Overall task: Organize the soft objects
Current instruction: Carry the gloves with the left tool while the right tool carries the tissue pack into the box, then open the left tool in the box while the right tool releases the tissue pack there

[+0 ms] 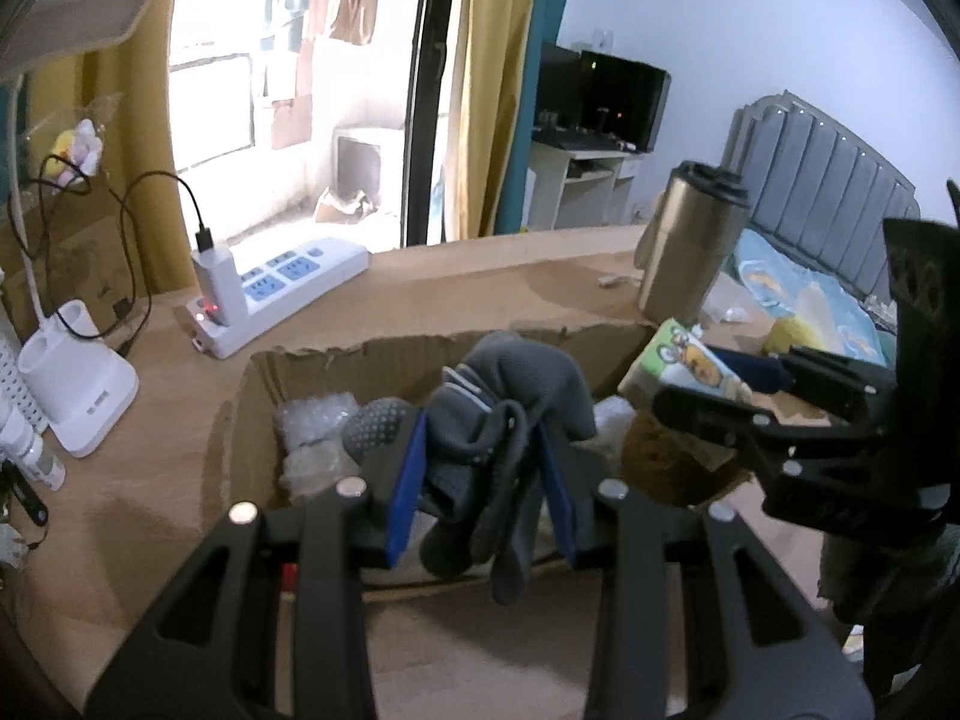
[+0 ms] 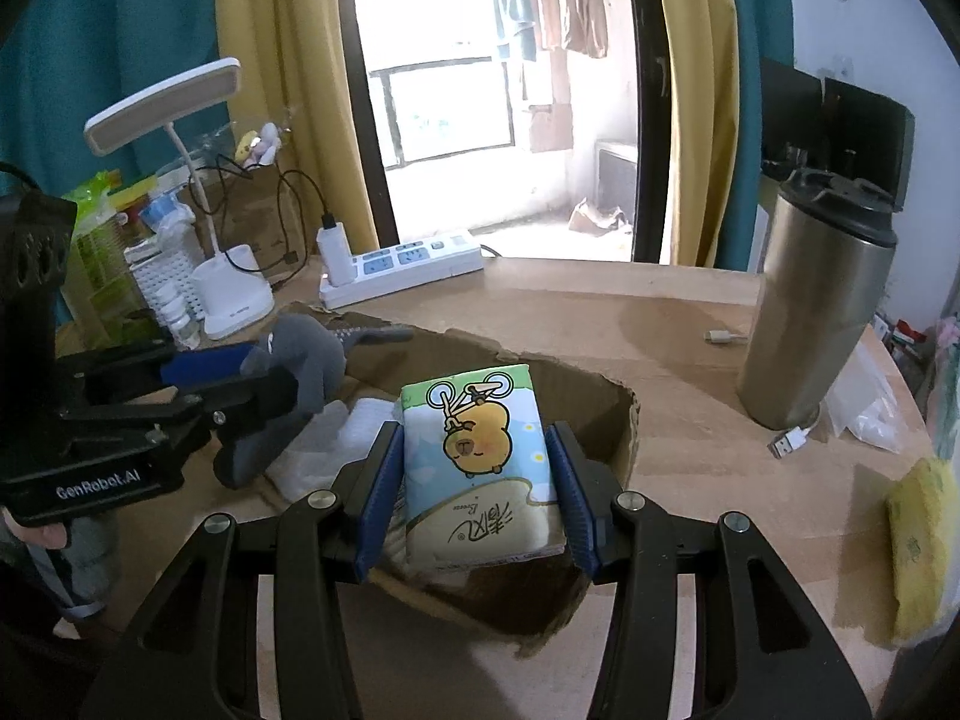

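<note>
Left gripper clamps the grey sock bundle; right gripper is closed on the tissue pack. Both loads hang between their jaws, over the open cardboard box, white bubble wrap already inside below them. Yellow sponge sits well right of the right jaws, outside the box. Judgement: midway; two drops pending, sponge left.
</note>
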A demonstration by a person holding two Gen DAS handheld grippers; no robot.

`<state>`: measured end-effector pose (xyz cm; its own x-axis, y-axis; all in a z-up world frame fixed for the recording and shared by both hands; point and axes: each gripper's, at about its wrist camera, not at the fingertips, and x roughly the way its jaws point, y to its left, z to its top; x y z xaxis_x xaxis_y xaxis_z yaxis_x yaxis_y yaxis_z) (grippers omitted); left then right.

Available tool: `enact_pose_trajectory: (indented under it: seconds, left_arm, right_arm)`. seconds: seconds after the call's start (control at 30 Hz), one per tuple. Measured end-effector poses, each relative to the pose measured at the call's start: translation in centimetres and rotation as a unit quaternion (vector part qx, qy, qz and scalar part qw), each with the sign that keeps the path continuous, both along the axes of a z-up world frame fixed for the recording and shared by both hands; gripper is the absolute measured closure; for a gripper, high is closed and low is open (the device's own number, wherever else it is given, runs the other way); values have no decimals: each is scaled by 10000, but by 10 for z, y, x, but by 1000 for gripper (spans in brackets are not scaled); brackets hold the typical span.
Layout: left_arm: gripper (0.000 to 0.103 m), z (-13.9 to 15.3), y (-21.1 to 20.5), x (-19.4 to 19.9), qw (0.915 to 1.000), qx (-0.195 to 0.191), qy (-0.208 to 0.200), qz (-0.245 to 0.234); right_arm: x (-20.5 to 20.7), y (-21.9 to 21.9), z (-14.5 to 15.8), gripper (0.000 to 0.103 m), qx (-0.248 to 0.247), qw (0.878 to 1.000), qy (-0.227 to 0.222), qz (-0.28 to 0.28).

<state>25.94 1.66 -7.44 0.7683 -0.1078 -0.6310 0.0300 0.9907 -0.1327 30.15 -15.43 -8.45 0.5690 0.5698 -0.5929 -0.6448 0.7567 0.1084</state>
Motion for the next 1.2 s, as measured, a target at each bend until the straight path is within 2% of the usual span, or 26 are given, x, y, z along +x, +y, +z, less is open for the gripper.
enact_pose_trajectory:
  seconds: [0.2, 0.33, 0.63, 0.73, 1.2]
  left_arm:
    - [64, -14, 0, 19, 9998, 37, 181, -25]
    - [64, -26, -6, 26, 9990, 309, 313, -64]
    - [59, -36, -7, 37, 9984, 328, 449, -48]
    - [53, -34, -8, 36, 9986, 315, 433, -34]
    - [51, -10, -8, 8, 9993, 337, 140, 49]
  right_arm:
    - [13, 6, -7, 52, -9, 10000, 79, 13]
    - [20, 11, -10, 52, -55, 9999, 86, -22]
    - [31, 9, -19, 52, -23, 9994, 274, -205]
    - [30, 9, -18, 52, -9, 9994, 275, -227]
    - [0, 1, 5, 52, 33, 9996, 66, -283]
